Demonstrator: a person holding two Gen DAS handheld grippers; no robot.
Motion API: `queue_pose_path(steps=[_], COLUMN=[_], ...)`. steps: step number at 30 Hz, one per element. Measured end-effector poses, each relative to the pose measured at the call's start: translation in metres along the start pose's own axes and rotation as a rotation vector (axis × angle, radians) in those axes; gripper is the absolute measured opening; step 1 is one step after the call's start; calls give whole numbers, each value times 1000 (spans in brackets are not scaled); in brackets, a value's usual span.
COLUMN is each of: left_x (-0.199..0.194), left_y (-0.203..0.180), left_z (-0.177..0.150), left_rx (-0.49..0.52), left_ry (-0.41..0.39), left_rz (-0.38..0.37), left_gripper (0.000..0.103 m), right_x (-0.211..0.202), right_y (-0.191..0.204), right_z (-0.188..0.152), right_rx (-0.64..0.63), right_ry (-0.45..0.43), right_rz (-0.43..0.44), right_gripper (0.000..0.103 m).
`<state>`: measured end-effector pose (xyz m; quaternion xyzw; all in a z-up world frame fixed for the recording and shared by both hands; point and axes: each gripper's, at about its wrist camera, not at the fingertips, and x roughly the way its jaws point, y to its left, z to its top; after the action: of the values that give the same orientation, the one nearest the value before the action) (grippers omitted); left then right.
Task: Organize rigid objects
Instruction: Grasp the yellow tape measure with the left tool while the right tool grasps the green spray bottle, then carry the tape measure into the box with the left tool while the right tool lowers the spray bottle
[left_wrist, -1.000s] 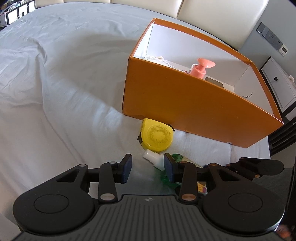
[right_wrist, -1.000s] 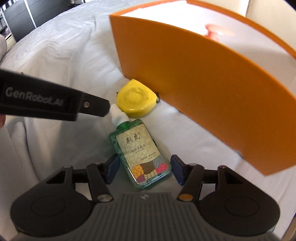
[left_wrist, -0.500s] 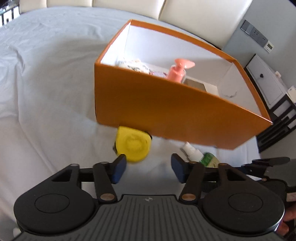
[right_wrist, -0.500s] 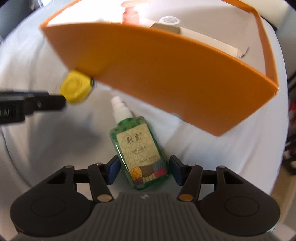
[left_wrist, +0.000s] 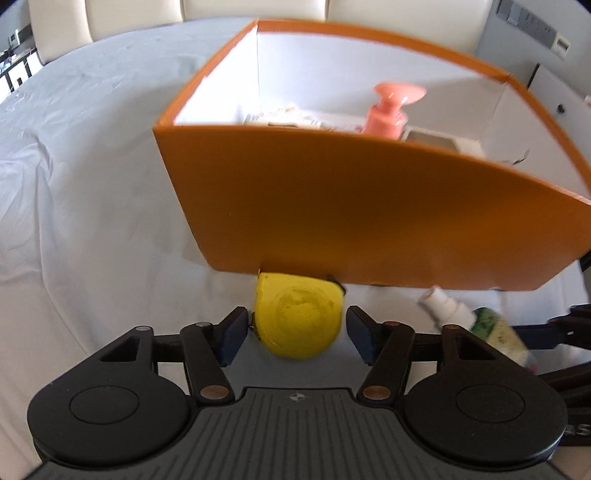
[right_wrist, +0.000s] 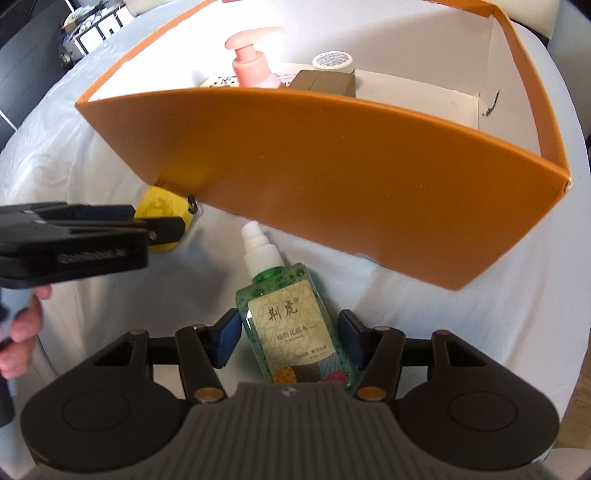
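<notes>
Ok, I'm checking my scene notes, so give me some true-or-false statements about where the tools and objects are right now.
1. The yellow tape measure lies between the open fingers of the left tool. True.
2. The green spray bottle is inside the orange box. False: it lies on the white sheet outside the box, between the right tool fingers.
3. A pink pump bottle stands in the box. True.
4. The tape measure is far from the box. False: it sits against the box's base.

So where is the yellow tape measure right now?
The yellow tape measure lies on the white sheet against the orange box, between the open left claw fingers, left of the green spray bottle.
</notes>
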<state>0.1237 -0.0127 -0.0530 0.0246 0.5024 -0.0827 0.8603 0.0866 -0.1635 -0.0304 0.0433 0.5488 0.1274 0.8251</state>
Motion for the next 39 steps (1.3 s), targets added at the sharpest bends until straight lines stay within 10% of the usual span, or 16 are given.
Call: queue_pose_path(steps=[9,22,39], left_x=[4,-14,-98], left_y=[-5,23,4], left_z=[-1,-18,-28], left_rx=[32,-149,-157], left_ry=[6,58,-168], left_rz=[11,-111,-329], left_gripper=[64,63,63], right_x=[9,3,-62], right_y=[-4,-8,-19], right_z=[8,2,-28], right_rx=[42,65,136], right_ry=[14,-50,-286], right_rz=[43,32,60], right_gripper=[71,53,47])
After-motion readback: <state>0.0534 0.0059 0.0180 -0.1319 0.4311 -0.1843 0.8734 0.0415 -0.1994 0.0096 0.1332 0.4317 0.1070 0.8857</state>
